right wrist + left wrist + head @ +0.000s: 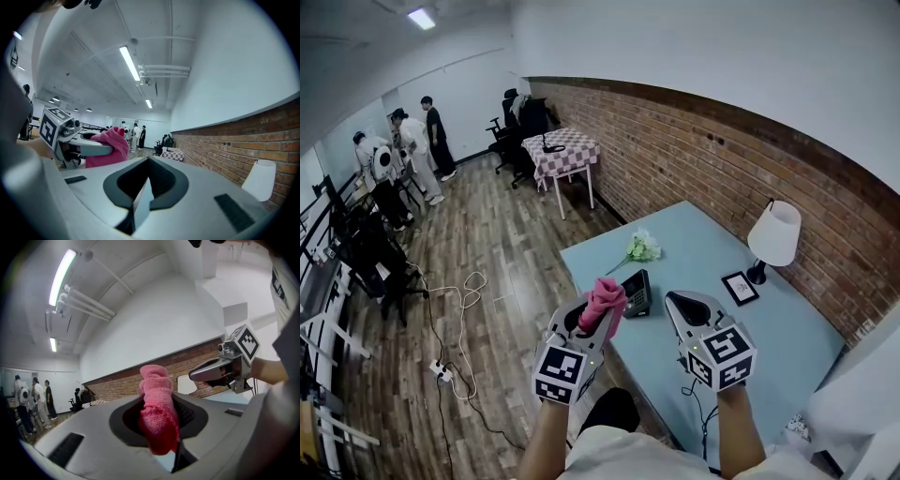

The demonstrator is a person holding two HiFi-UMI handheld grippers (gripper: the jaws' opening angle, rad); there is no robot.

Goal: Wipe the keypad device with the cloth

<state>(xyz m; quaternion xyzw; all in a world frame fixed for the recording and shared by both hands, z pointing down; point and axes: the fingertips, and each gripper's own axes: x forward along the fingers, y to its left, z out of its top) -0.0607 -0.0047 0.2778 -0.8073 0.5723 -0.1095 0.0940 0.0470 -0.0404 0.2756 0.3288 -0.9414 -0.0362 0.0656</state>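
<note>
A: Which step was in hand?

B: The approach, I'd say. The left gripper (592, 317) had its jaws closed on the cloth (604, 300), pink and bunched, sticking up between them at lower centre of the head view. It was held in the air, not yet on the keypad (637, 292).

A: Where was the keypad?

B: Flat on the desk (703, 248), near its lower-left corner in the frame, just right of the cloth. Nothing touched it.

A: And the right gripper (673, 302)?

B: Its jaws were pressed together with nothing in them. It hovered just right of the keypad.

A: What did the next move call for?

B: Likely bringing the cloth down onto the keypad's face and stroking across it. The device looked light, so the right jaws might have had to steady it.

A: The surface and the room?

B: A pale blue desk along a brick wall (712, 159). It carried a lamp (774, 234), a small frame (740, 287) and white flowers (643, 247). At left was a wooden floor (497, 244) with cables (467, 298). A checked table (564, 152) stood at upper centre, with people (412, 150) at upper left.
</note>
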